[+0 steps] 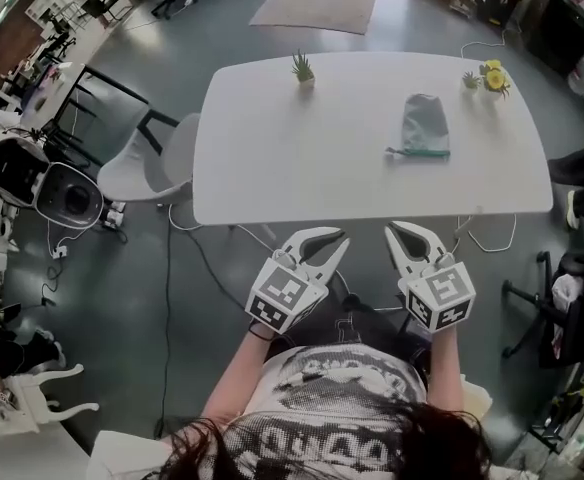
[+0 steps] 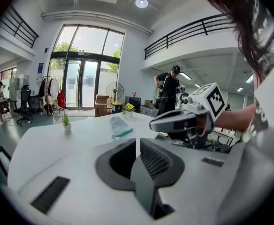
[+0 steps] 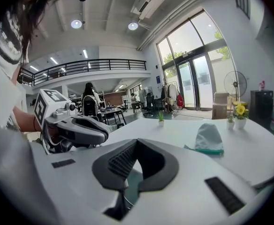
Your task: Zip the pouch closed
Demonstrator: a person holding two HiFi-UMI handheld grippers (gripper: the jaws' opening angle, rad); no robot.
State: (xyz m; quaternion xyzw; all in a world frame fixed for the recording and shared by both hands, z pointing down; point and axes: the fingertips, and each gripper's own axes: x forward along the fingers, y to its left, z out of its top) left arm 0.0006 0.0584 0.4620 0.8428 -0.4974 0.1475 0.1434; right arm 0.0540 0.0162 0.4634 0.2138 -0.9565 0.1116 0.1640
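A grey-green pouch (image 1: 424,125) lies on the right half of the white table (image 1: 302,158), its teal zipper edge toward me. Both grippers hang side by side in front of the table's near edge, well short of the pouch. My left gripper (image 1: 340,238) has its tips together with nothing between them. My right gripper (image 1: 394,228) is shut and empty. The left gripper view shows its own jaws (image 2: 139,139) meeting, the pouch (image 2: 119,125) far ahead and the right gripper (image 2: 152,124) alongside. From the right gripper (image 3: 136,141) the pouch (image 3: 208,138) lies ahead to the right.
A small green plant (image 1: 302,67) and yellow flowers (image 1: 492,76) stand at the table's far edge. A white chair (image 1: 147,163) sits at the table's left end. Cables run over the floor under the near edge. A person (image 2: 167,90) stands far off.
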